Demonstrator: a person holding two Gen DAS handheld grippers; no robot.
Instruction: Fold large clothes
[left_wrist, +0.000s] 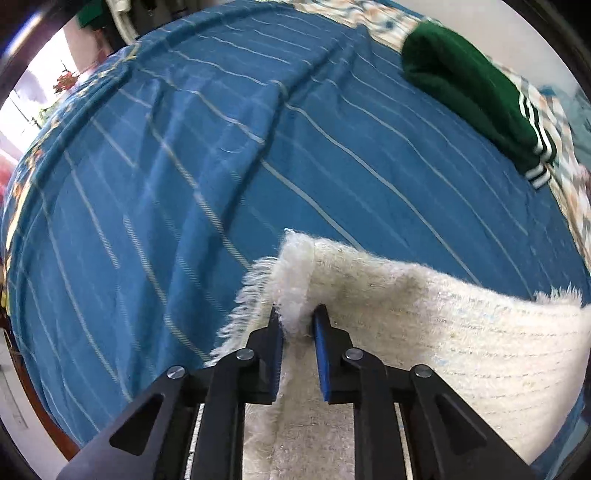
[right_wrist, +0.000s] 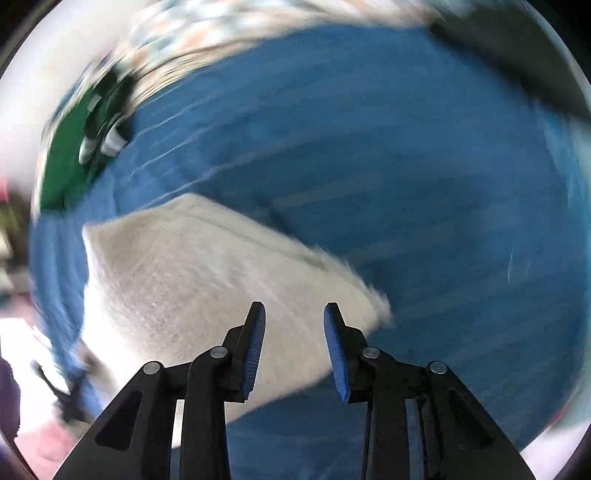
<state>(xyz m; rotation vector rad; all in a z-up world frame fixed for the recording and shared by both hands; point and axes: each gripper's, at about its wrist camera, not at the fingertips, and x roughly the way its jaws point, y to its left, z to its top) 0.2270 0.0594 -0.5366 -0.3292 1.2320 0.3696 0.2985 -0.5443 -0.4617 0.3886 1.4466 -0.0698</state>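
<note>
A cream woolly cloth with a fringed edge (left_wrist: 424, 325) lies over the blue striped bedsheet (left_wrist: 221, 166). My left gripper (left_wrist: 298, 317) is shut on a fluffy corner of that cloth and holds it lifted above the sheet. In the right wrist view the same cream cloth (right_wrist: 192, 280) lies spread on the blue sheet (right_wrist: 406, 184). My right gripper (right_wrist: 294, 314) is open and empty, hovering over the cloth's right edge. That view is blurred by motion.
A folded dark green garment with white stripes (left_wrist: 476, 96) lies at the far right of the bed; it also shows in the right wrist view (right_wrist: 74, 155). A patterned quilt (left_wrist: 369, 18) lies beyond it. The bed's left edge drops to the floor (left_wrist: 22, 398).
</note>
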